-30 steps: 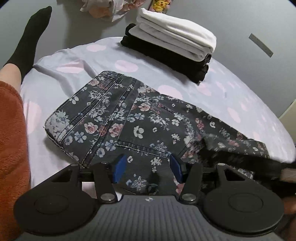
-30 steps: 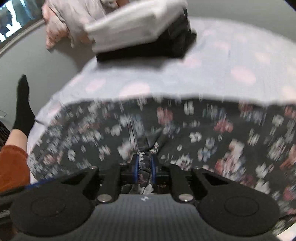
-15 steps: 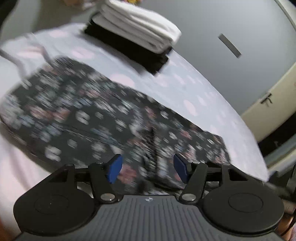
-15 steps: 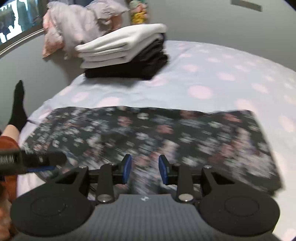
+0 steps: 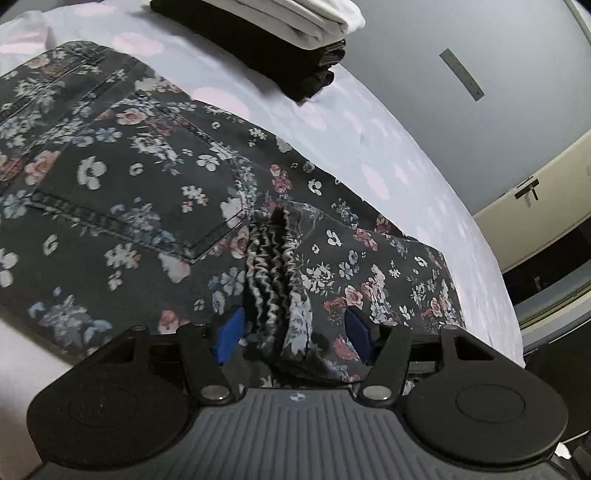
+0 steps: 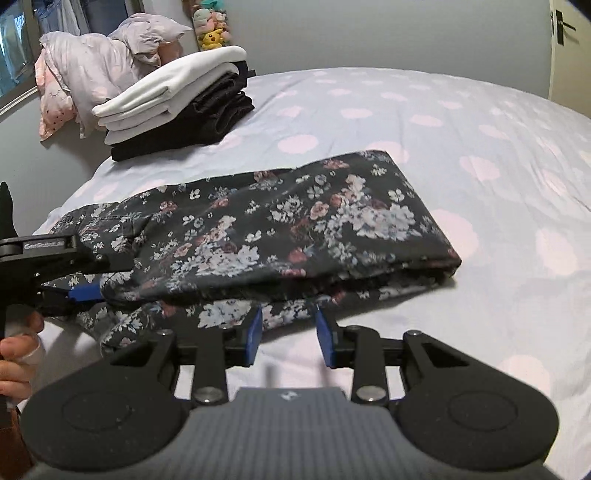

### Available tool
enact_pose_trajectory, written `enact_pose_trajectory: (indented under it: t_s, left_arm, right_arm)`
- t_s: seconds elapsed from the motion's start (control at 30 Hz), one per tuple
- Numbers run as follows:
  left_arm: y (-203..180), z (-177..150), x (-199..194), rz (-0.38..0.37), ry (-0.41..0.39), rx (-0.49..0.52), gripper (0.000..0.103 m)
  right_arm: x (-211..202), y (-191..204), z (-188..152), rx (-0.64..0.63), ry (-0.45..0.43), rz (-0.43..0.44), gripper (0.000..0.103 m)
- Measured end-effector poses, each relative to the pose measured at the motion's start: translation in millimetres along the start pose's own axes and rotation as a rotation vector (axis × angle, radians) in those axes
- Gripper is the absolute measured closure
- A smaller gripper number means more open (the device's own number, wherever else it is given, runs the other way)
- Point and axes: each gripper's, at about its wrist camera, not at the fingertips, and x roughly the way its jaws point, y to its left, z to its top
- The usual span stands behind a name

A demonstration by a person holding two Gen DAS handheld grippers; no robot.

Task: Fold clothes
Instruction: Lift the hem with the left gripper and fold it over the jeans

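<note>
Dark floral jeans [image 5: 122, 192] lie folded on the bed; they also show in the right wrist view [image 6: 295, 229]. My left gripper [image 5: 291, 328] is open, its blue pads either side of a bunched frayed hem [image 5: 273, 273] at the near edge of the jeans. It shows from the side in the right wrist view [image 6: 74, 280]. My right gripper [image 6: 289, 330] is open and empty, just in front of the jeans' near edge, over the sheet.
A stack of folded white and black clothes [image 6: 177, 107] sits at the far side of the bed [image 6: 480, 147]; it also shows in the left wrist view [image 5: 280, 37]. Crumpled bedding [image 6: 92, 66] and plush toys [image 6: 210, 29] lie behind it.
My right gripper let go of the jeans hem and opened, then drew back to the near edge. My left gripper moved right and closer, so the bunched hem now lies between its pads.
</note>
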Motion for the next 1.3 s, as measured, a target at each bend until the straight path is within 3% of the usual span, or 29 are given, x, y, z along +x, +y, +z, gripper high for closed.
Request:
enact_pose_trajectory:
  t_s: [0.03,0.1,0.2,0.47,0.93,1.3]
  left_arm:
    - [-0.6,0.1,2.9,0.003,-0.007,0.006,0.047]
    - [-0.8,0.3,6.6,0.011,-0.022,0.011,0.068]
    - [0.4,-0.6,3.2,0.018,-0.047,0.009,0.079]
    - [-38.8,-2.9,-26.6,0.038,-0.147,0.126,0.083]
    - [-116.8,39.8,-84.2,0.009,-0.224,0.247,0.083]
    - [-112.6,75.2,-142.0,0.020,-0.271,0.280,0.083]
  right_arm:
    - [0.3,0.3,-1.0,0.003,0.002,0.002,0.067]
    - [1.0,1.4,-3.1,0.002,0.004,0.003,0.067]
    - [0.9,1.9,-5.9,-0.006,0.003,-0.009,0.067]
    - [4.5,4.8,-10.1,-0.012,0.009,-0.043,0.067]
    - [-13.3,21.4,-5.5,-0.054,-0.038,-0.056,0.067]
    - [-13.5,25.9,-6.4,-0.066,-0.036,-0.046,0.067]
